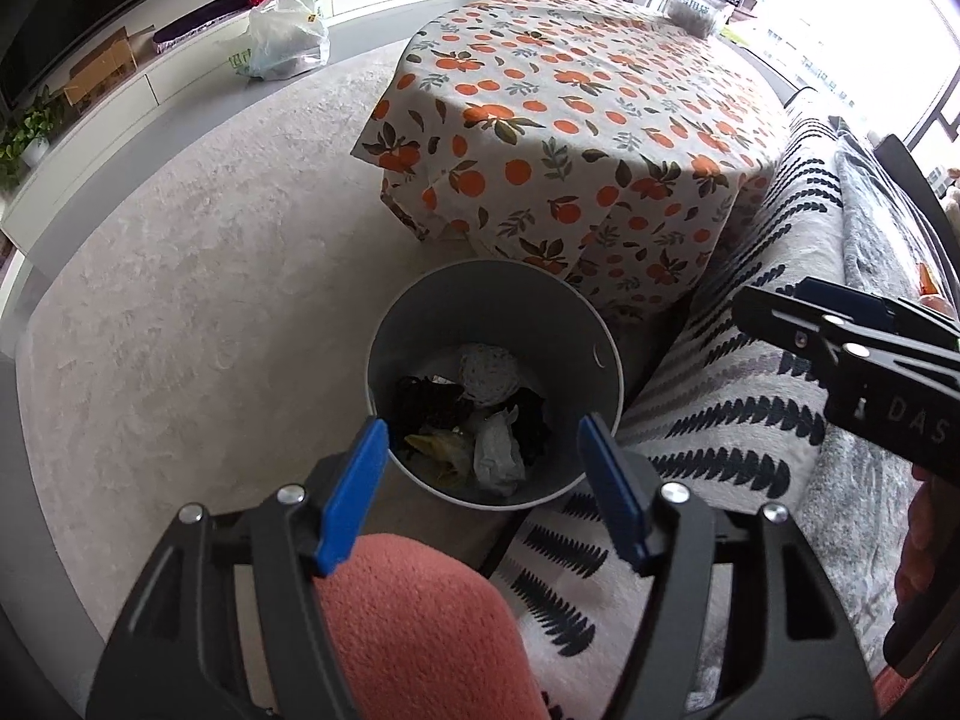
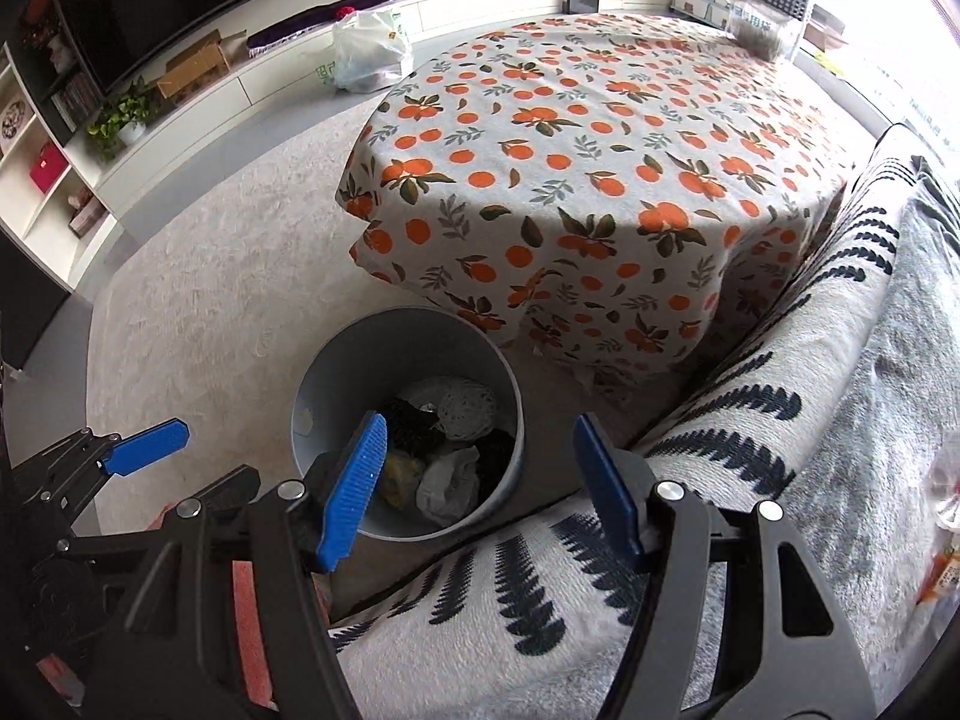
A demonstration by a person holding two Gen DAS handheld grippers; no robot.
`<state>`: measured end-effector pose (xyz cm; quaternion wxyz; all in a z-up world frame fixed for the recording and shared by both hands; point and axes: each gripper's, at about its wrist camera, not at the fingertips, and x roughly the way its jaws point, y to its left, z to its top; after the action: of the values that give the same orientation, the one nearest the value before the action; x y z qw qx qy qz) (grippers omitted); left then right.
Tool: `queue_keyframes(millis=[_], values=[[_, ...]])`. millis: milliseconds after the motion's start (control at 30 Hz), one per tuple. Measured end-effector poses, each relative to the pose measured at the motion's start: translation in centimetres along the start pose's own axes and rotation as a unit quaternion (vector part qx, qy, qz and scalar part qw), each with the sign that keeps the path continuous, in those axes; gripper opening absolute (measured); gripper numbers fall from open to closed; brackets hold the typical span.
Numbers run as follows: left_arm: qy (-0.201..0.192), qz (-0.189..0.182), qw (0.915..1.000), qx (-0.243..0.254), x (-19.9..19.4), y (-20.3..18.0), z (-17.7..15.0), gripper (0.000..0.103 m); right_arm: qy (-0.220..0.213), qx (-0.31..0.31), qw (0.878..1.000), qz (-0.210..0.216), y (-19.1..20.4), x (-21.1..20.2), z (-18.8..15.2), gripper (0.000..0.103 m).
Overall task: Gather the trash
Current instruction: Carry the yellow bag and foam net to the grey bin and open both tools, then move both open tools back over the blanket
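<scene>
On the pale carpet, just beside the sofa's edge and the draped table, stands the grey trash bin point(image 1: 495, 324), its bottom covered with crumpled litter: a white paper wad point(image 1: 497, 453), a yellowish wrapper point(image 1: 441, 450), dark scraps and a white netted ball (what each piece was I cannot tell). The left gripper point(image 1: 483, 462) hangs above the bin's near rim, its blue jaws standing apart with nothing between them. The right gripper point(image 2: 480, 474) hovers just beside it, toward the sofa, jaws likewise spread and empty. A leaf-patterned blanket point(image 2: 750, 438) covers the sofa. The table wears an orange-printed cloth point(image 1: 576, 120). Farther off, a white plastic bag point(image 1: 288, 36) sits by the low white cabinet.
</scene>
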<state>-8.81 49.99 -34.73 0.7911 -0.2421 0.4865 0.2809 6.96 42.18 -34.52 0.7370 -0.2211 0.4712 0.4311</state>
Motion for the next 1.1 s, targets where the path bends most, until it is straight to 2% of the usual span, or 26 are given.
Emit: queue_keyframes(millis=[233,400,633,833,1100], values=[[-0.017,-0.01,0.9995,0.026,-1.9,-3.4,-0.2,0.066,-0.017,0.025,0.999,-0.018,-3.4,-3.9,-2.2,0.063],[-0.027,-0.032,0.9972,0.063,-3.3,-8.4,-0.5,0.066,-0.034,0.055,0.997,-0.053,-8.6,-8.4,-5.0,0.063],[-0.033,-0.063,0.9897,0.125,-4.8,-17.8,-1.9,0.066,-0.055,0.114,0.986,-0.112,-18.3,-14.9,-10.4,0.063],[-0.037,-0.088,0.9775,0.188,-5.2,-28.0,-4.0,0.066,-0.067,0.17,0.97,-0.159,-27.9,-19.4,-15.7,0.063],[-0.052,-0.105,0.9592,0.257,-4.0,-39.8,-5.7,0.066,-0.079,0.226,0.952,-0.192,-38.1,-21.7,-20.6,0.063]])
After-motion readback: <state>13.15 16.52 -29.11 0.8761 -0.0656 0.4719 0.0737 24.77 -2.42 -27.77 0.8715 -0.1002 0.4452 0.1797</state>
